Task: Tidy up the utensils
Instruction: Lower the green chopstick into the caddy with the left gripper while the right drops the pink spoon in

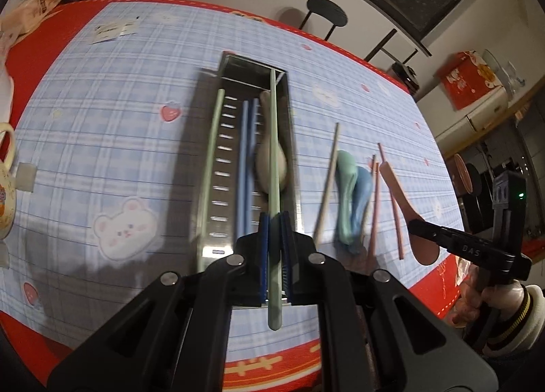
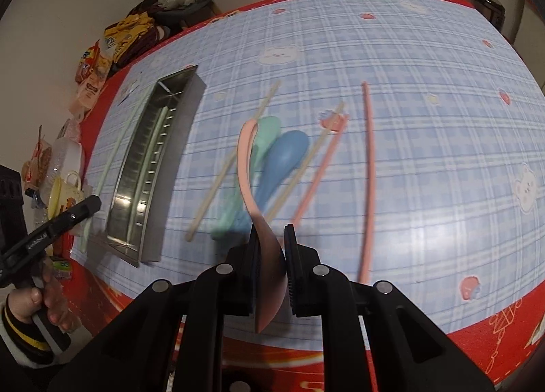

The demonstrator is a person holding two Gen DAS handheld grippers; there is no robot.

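Both tools grip a utensil above the desk [image 1: 102, 153].

Our left tool [image 1: 274, 249] is pinched on a green chopstick [image 1: 274, 160], which runs forward over the steel tray [image 1: 293, 126]. In the tray we see two blue chopsticks [image 1: 246, 167] and a beige spoon [image 1: 264, 167]; a second green chopstick [image 1: 212, 153] lies along the tray's left wall, though we cannot tell whether it sits inside or on the rim. Our right tool [image 2: 272, 249] is pinched on the bowl of a pink spoon [image 2: 246, 160], its handle arching forward. Right of the tray, on the desk, lie a green spoon [image 2: 267, 129] and a blue spoon [image 2: 284, 157] touching, beige chopsticks [image 2: 218, 184] and pink chopsticks [image 2: 368, 170]. A mug [image 2: 64, 191] stands at the desk's left edge.
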